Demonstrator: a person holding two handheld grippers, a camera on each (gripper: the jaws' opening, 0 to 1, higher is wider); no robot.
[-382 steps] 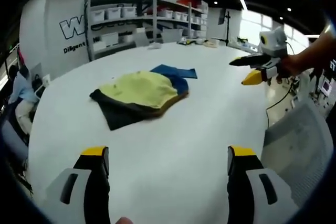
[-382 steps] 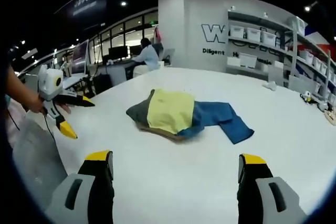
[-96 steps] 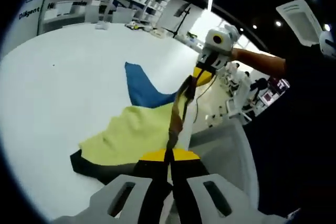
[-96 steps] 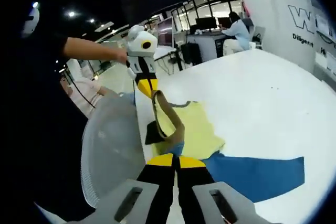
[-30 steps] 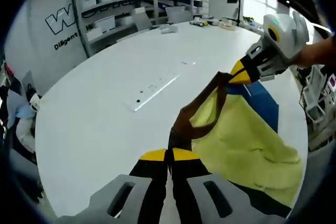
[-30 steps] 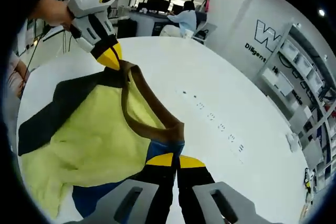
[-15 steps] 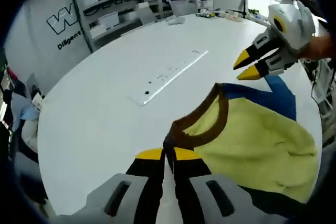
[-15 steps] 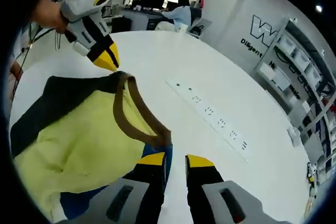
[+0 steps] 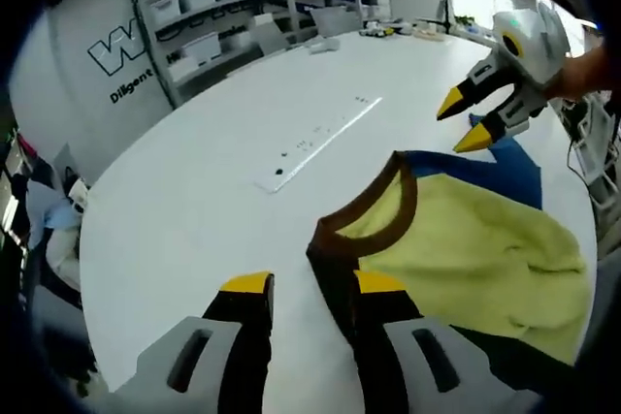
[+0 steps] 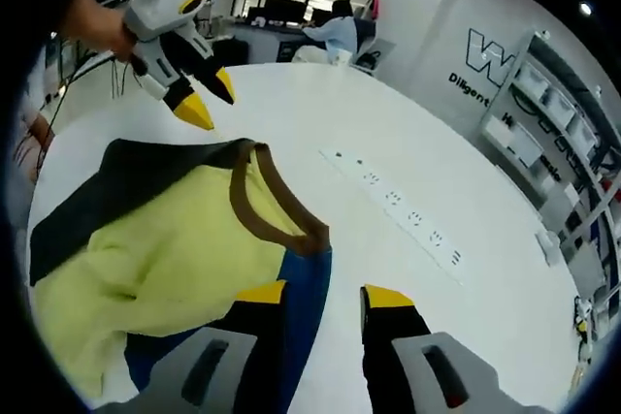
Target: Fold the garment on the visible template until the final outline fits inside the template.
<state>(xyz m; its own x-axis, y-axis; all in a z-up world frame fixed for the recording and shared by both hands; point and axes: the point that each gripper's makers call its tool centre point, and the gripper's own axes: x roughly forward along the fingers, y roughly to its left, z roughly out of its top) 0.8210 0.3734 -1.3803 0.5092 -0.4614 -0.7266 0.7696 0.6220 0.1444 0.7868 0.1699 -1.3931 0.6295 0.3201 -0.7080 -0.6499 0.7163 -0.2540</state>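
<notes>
With both claws parted and empty, left claw (image 9: 309,290) and right claw (image 10: 325,296) at the brown collar (image 9: 383,223), the garment (image 10: 165,259) lies rumpled on the desk (image 9: 194,210); flatten it before regripping.

The garment (image 9: 466,249) is pale yellow across its body, with a brown neckband, a dark charcoal panel on one side and a blue panel on the other. The table (image 9: 194,201) is plain white, and a white strip (image 10: 398,203) dotted with small dark marks lies on it. Both the left gripper (image 9: 310,288) and the right gripper (image 10: 325,293) have black jaws with yellow tips and light grey bodies
</notes>
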